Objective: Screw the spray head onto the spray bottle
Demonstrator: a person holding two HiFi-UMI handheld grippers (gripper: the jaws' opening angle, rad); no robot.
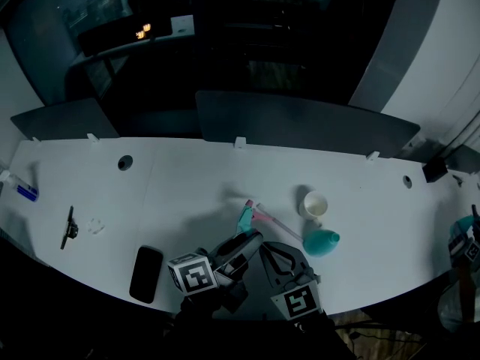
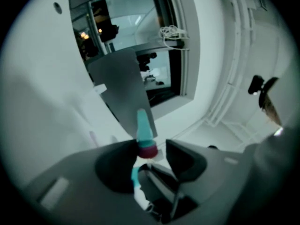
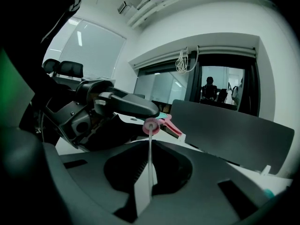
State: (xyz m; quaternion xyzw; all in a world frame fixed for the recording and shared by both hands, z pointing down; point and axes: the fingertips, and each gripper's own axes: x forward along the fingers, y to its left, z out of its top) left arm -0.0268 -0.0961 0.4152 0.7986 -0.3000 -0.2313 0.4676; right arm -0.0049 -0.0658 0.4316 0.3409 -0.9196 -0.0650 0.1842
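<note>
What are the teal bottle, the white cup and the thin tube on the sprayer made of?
The teal bottle looks like plastic: smooth, opaque, evenly coloured. The white cup could be paper or plastic; it is too small to tell. The thin tube looks like clear plastic: translucent and slender.

The spray head (image 1: 247, 216), teal with a pink collar and trigger, is sitting low over the white table (image 1: 187, 178), its thin clear dip tube (image 3: 150, 158) running back between the right gripper's (image 3: 150, 146) closed jaws; the teal spray bottle (image 1: 322, 241) is lying on its side just beside it
</note>
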